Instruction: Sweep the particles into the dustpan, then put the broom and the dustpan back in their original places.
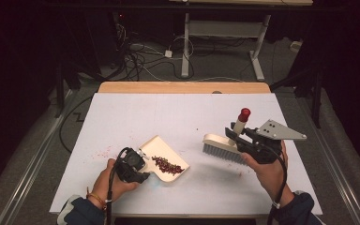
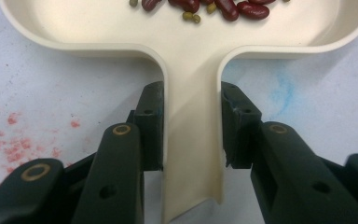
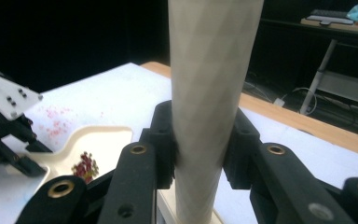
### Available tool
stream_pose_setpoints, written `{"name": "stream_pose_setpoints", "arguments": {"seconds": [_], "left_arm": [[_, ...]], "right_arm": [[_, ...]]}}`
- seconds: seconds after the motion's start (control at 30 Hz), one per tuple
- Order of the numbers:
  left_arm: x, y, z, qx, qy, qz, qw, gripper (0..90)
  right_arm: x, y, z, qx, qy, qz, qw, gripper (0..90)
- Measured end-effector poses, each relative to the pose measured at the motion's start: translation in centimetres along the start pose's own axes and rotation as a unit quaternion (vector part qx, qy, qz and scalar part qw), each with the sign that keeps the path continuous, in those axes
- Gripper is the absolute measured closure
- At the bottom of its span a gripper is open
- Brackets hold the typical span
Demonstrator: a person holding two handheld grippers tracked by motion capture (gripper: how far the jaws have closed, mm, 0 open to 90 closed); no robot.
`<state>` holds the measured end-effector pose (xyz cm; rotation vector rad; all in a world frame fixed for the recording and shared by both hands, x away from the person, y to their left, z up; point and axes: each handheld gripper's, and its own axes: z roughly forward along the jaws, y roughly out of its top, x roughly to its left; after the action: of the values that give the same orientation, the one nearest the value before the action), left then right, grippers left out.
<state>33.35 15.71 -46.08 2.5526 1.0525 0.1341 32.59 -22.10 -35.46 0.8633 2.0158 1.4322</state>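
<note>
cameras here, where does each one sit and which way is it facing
High view: sits above the person's side, looks forward and down on the table; both hands, the left gripper and right gripper show.
Left gripper view: rides that gripper, looks along its jaws, shut on the dustpan handle.
Right gripper view: rides that gripper, looks along its jaws, clamped on the brush handle.
Shared: the dustpan and its beans appear in all three.

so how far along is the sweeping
Mostly done: a pile of beans lies in the dustpan. The left gripper clamps its handle; the right gripper holds the brush off to the side. Left: a few specks on the table.
</note>
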Motion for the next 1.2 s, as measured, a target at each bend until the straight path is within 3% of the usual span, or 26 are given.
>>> {"name": "stream_pose_setpoints", "arguments": {"seconds": [0.57,0.87,1.2], "left_arm": [[0.9,-0.5,-0.2,-0.019,0.012,-0.026,0.9994,63.4],[1.8,-0.8,-0.1,-0.029,0.016,-0.043,0.9985,63.4],[2.5,-1.3,-0.3,-0.033,0.026,-0.065,0.997,63.4]], "right_arm": [[-1.7,-1.5,-3.4,0.029,0.015,-0.004,0.9995,69.9],[-3.0,-2.0,-4.9,0.041,-0.002,0.001,0.9991,69.8],[-3.8,-2.7,-5.1,0.066,0.004,0.004,0.9978,69.8]]}}
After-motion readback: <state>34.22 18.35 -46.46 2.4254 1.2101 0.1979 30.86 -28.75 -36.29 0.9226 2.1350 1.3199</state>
